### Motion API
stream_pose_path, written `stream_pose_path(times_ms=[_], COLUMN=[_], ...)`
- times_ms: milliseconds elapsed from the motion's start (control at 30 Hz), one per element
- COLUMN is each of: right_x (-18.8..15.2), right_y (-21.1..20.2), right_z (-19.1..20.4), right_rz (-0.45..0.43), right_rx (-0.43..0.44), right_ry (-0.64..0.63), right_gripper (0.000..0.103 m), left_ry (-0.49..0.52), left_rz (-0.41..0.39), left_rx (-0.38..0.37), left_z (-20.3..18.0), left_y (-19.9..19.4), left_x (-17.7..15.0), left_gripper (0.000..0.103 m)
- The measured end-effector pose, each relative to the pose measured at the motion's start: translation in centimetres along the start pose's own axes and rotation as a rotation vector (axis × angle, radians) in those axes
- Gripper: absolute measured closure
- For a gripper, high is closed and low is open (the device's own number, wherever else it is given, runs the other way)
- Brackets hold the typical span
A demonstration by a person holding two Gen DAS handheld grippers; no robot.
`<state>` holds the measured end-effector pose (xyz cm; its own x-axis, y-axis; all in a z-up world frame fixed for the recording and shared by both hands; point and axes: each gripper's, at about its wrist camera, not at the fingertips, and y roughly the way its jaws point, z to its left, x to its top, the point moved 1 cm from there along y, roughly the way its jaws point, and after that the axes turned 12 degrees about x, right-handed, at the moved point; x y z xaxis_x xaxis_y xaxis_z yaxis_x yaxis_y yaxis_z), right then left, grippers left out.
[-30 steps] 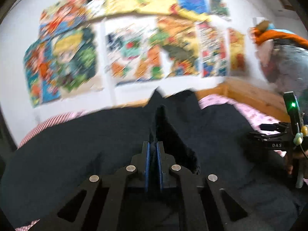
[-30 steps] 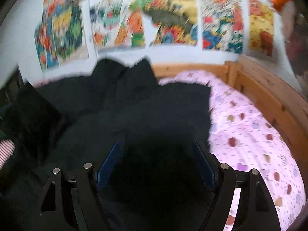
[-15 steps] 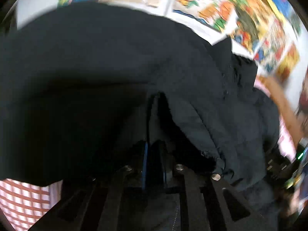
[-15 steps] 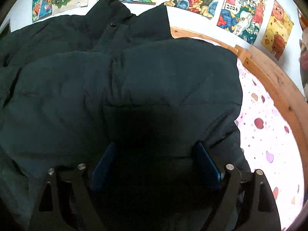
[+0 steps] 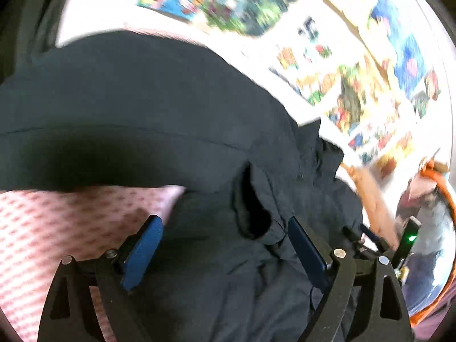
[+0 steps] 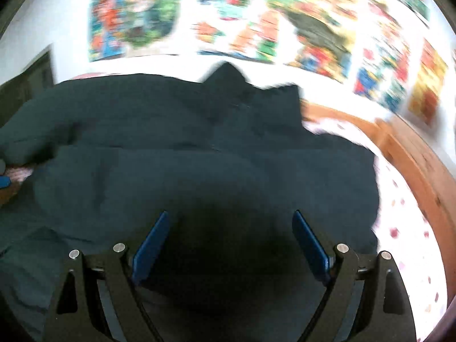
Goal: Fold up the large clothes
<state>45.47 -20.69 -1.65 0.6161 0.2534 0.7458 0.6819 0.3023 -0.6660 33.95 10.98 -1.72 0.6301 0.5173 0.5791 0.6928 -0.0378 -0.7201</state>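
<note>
A large dark puffer jacket (image 5: 142, 99) lies spread over the bed and fills most of both views. In the left wrist view my left gripper (image 5: 225, 239) hovers low over a sleeve cuff (image 5: 252, 213). Its jaws are opening, and the blue pads (image 5: 142, 253) stand wide apart without pressing on the cloth beneath them. My right gripper (image 6: 230, 239) hangs open above the jacket's (image 6: 199, 156) lower body, its pads (image 6: 310, 245) clear of the fabric. The collar (image 6: 228, 77) points toward the wall. The right gripper's body with a green light (image 5: 409, 239) shows at the left view's right edge.
Pink striped bedding (image 5: 57, 222) shows left of the jacket, and pink dotted bedding (image 6: 404, 228) to its right. A wooden bed frame (image 6: 413, 156) runs along the right side. Colourful posters (image 6: 313, 28) cover the white wall behind. A blurred orange and grey shape (image 5: 427, 199) sits at far right.
My left gripper was shut on a fold of the jacket; it has rolled, dropped and spread its jaws, letting the cloth go. The right gripper pulled back from the jacket, jaws slightly wider.
</note>
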Motion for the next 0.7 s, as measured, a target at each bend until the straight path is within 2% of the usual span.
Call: stream_pose_path(times_ms=[100,167,300,400,533,567,600,700], right_x=[1.1,1.9,3.2,3.4,2.5,2.2,2.0,1.6], right_y=[1.3,2.1,4.2,6.5,9.5,10.0,10.3,10.8], right_z=[3.7,5.6,8.2,10.7,12.4,12.6,12.6,12.3], right_rz=[0.021,0.03,0.051,0.104,0.165,0.172,0.174,0.169], right_rx=[0.074,0.105,0.148,0.167,0.131,0.124,0.116,0.118], right_ry=[-0.059,-0.084,-0.091,-0.085,-0.126,-0.13,-0.131,-0.11], right_gripper=[0.019,0.019,0.019,0.019,0.019,0.018,0.015,0.009], left_ry=[-0.12,-0.209,-0.407,-0.458,-0.484,-0.48,-0.469,-0.43], left_rz=[-0.094,-0.128,-0.168,-0.172,-0.198,-0.21,-0.215,-0.23], left_rx=[0.051,0.094,0.123,0.123,0.142,0.164,0.187,0.228], left_z=[4.9,8.2,14.0,16.3,16.8,16.9,16.8,17.4], left_y=[-3.3,-4.8,-6.3,-6.0,-5.2,-5.1,-5.0,-4.7], left_x=[-0.3,-0.5,-0.6,0.0,1.1,1.4,1.5,2.0], left_gripper=[0.014,0.014,0.014,0.014,0.019,0.031,0.049,0.072])
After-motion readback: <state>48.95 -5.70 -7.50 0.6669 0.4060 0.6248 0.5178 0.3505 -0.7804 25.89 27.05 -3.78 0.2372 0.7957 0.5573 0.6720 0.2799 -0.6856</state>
